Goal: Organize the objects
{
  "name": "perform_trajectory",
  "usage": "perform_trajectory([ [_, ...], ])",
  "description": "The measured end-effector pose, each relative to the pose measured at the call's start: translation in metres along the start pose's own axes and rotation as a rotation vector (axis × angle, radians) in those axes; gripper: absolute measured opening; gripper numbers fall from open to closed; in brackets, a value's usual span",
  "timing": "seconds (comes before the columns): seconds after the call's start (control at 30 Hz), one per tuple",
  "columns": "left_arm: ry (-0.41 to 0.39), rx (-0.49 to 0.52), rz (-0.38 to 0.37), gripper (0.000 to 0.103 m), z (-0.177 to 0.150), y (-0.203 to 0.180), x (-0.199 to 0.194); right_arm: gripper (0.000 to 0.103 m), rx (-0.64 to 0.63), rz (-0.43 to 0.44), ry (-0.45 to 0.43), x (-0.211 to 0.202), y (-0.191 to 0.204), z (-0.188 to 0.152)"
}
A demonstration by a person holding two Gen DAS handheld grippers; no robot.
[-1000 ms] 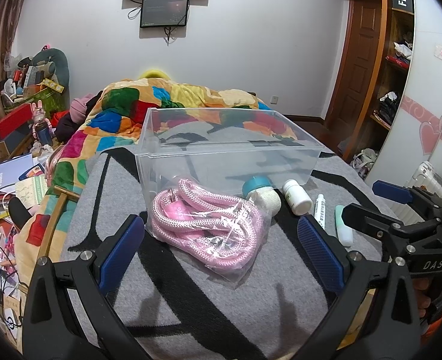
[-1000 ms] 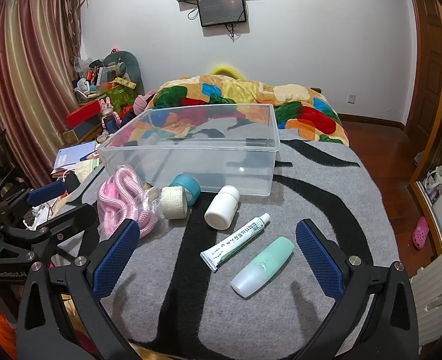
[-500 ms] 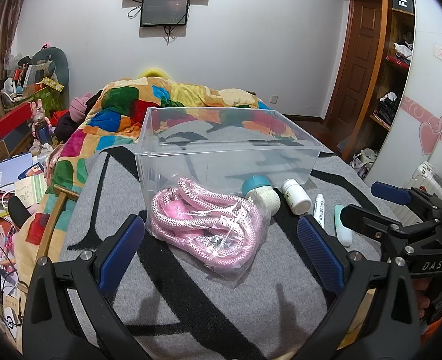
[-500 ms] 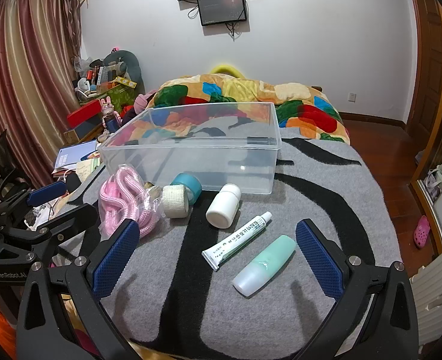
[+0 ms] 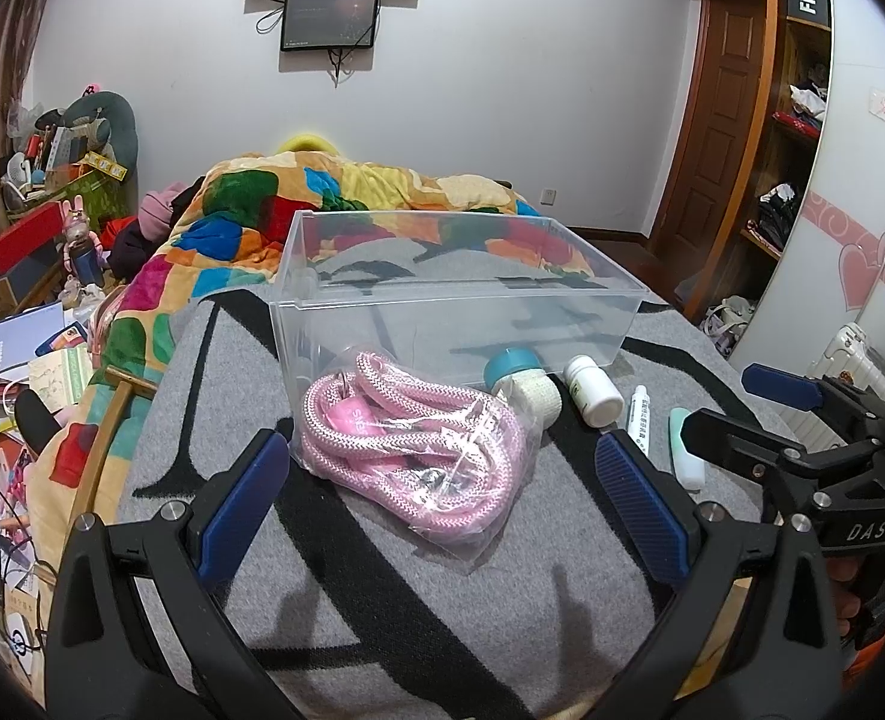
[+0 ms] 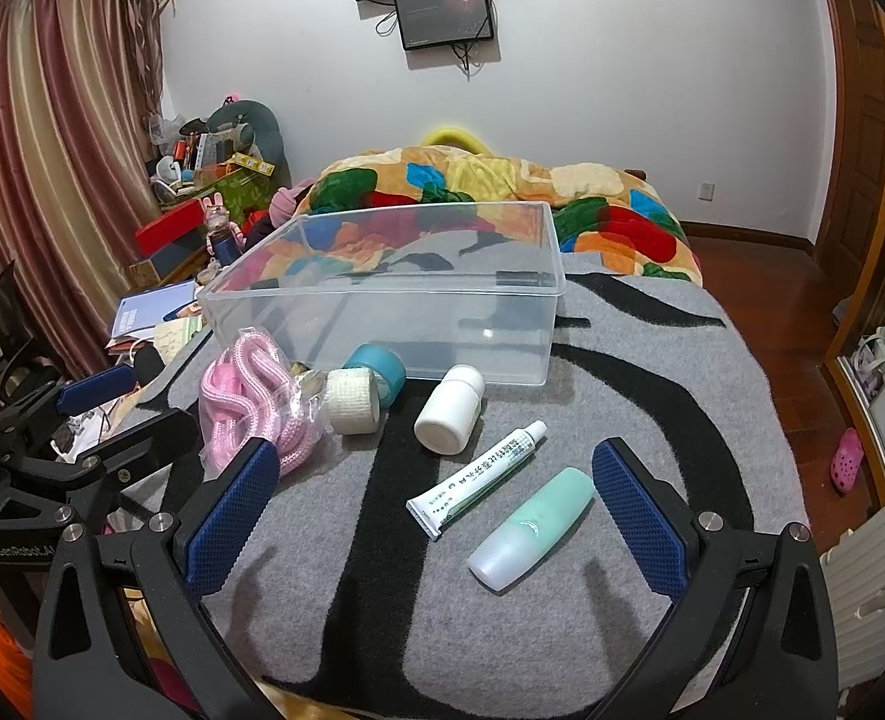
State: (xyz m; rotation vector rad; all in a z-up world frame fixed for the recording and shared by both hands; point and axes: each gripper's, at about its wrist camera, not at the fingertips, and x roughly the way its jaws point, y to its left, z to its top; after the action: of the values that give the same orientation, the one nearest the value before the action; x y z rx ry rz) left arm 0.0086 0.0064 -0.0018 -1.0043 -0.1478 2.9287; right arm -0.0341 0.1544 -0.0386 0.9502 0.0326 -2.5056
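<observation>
The clear plastic storage bin (image 6: 394, 300) sits empty on the grey-and-black blanket (image 6: 652, 372) — nothing is sorted yet, and the left claw (image 5: 442, 492) and right claw (image 6: 436, 510) both hover spread apart, holding nothing.

The bin (image 6: 394, 294) stands on the blanket (image 6: 652, 396), with the quilt (image 6: 502, 180) behind it. Just before the bin's front wall lie the jar (image 6: 382, 363) and, touching it, the bandage roll (image 6: 353, 401). Left of these, before the bin's left corner, lies the bagged rope (image 5: 412, 438). Right of the roll lies the bottle (image 6: 449, 408), then the tube (image 6: 478, 479), then the flask (image 6: 532, 528) farthest from the bin.
</observation>
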Motion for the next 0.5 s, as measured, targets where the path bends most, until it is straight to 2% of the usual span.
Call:
perform_trajectory([
  [0.5,0.007,-0.003,0.002,0.103,-0.0016,-0.0007,0.0007,0.103,0.002,0.004,0.007,0.0015,-0.0007,0.001],
])
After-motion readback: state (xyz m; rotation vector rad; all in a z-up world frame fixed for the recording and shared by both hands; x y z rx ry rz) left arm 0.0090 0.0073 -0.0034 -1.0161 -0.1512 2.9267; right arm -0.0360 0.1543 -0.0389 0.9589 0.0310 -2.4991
